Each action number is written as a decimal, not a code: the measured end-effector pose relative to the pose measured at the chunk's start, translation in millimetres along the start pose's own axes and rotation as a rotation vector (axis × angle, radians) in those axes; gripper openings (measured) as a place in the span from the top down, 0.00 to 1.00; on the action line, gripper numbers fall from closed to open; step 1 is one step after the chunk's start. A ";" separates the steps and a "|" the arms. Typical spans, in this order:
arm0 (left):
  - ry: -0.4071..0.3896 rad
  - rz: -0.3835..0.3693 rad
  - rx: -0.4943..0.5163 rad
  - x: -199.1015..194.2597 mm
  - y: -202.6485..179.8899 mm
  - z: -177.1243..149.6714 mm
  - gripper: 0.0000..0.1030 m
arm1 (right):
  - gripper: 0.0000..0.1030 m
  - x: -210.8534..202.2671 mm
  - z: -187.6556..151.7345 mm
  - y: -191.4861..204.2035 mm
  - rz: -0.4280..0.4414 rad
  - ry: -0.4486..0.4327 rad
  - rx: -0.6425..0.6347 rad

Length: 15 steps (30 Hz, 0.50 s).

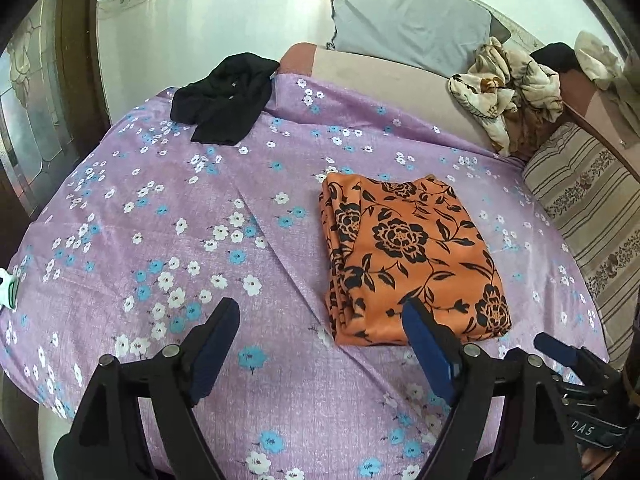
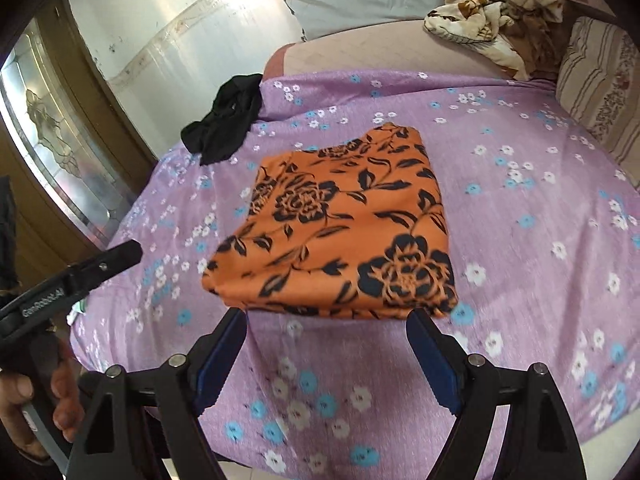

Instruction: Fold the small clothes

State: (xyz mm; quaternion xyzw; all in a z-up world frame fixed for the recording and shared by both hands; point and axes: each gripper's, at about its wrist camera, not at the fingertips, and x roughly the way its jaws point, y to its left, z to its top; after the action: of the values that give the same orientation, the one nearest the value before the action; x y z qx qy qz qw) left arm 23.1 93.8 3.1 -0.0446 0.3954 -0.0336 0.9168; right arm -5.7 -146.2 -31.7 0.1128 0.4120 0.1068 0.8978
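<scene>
An orange garment with black flowers (image 1: 412,256) lies folded into a neat rectangle on the purple flowered bedsheet (image 1: 160,220); it also shows in the right wrist view (image 2: 340,232). A crumpled black garment (image 1: 224,98) lies at the sheet's far left corner, also in the right wrist view (image 2: 224,124). My left gripper (image 1: 320,314) is open and empty, just in front of and left of the orange garment. My right gripper (image 2: 326,322) is open and empty, right at the garment's near edge. The right gripper also shows at the lower right of the left wrist view (image 1: 560,346).
A grey pillow (image 1: 408,12) leans on the wall at the back. A crumpled cream flowered cloth (image 1: 508,88) lies at the back right. A striped cushion (image 1: 592,208) lies along the right side. A wooden door with glass (image 2: 60,152) stands left.
</scene>
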 end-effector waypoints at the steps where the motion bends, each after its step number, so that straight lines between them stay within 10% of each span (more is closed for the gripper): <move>1: 0.006 0.009 0.003 -0.4 0.3 -1.9 0.19 | 0.18 -3.0 -2.1 -0.2 -0.001 -0.007 0.004; 15: -0.038 0.167 0.052 -16.3 -12.6 -3.2 0.13 | 0.15 -16.2 2.3 -8.2 -0.037 -0.043 -0.014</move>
State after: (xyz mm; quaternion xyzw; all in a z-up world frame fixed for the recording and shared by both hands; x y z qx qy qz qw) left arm 9.3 82.7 14.0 0.0120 0.3791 0.0337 0.9246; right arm -13.6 -158.9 -21.0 0.1013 0.3939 0.0907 0.9090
